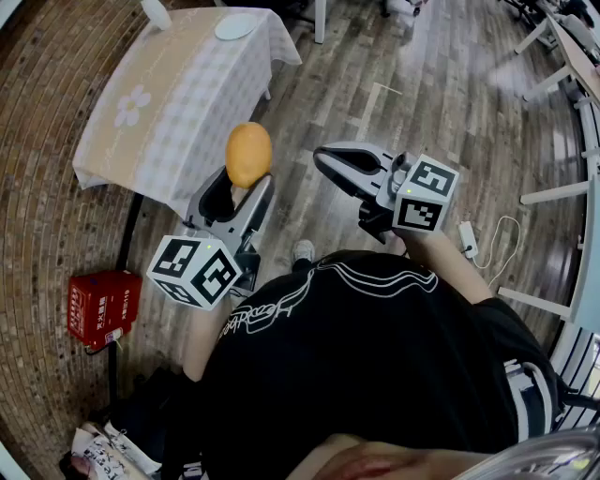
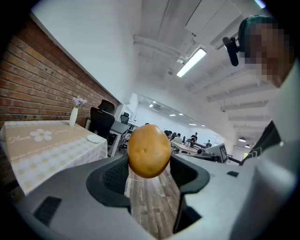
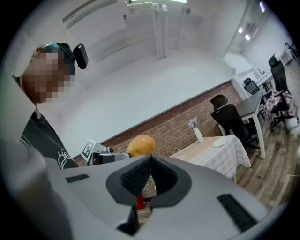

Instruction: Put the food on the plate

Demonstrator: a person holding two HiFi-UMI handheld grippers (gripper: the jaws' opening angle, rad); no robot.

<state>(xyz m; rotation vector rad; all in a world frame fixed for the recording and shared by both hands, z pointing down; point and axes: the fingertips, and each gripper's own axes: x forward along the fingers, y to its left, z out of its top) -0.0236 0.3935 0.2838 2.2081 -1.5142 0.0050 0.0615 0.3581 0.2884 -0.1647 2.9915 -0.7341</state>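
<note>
A round yellow-brown potato hangs in the air over the wooden floor, and my left gripper is shut on it. In the left gripper view the potato fills the gap between the two dark pads. A white plate lies at the far end of a table with a beige checked cloth, beyond the left gripper. The plate shows left of the potato, apart from it. My right gripper is shut with nothing in it, to the right of the potato. From the right gripper view the plate lies far right.
A white vase with flowers stands on the table near the brick wall. A red box sits on the floor at the left. Black office chairs stand behind the table. White desks and a floor cable are at the right.
</note>
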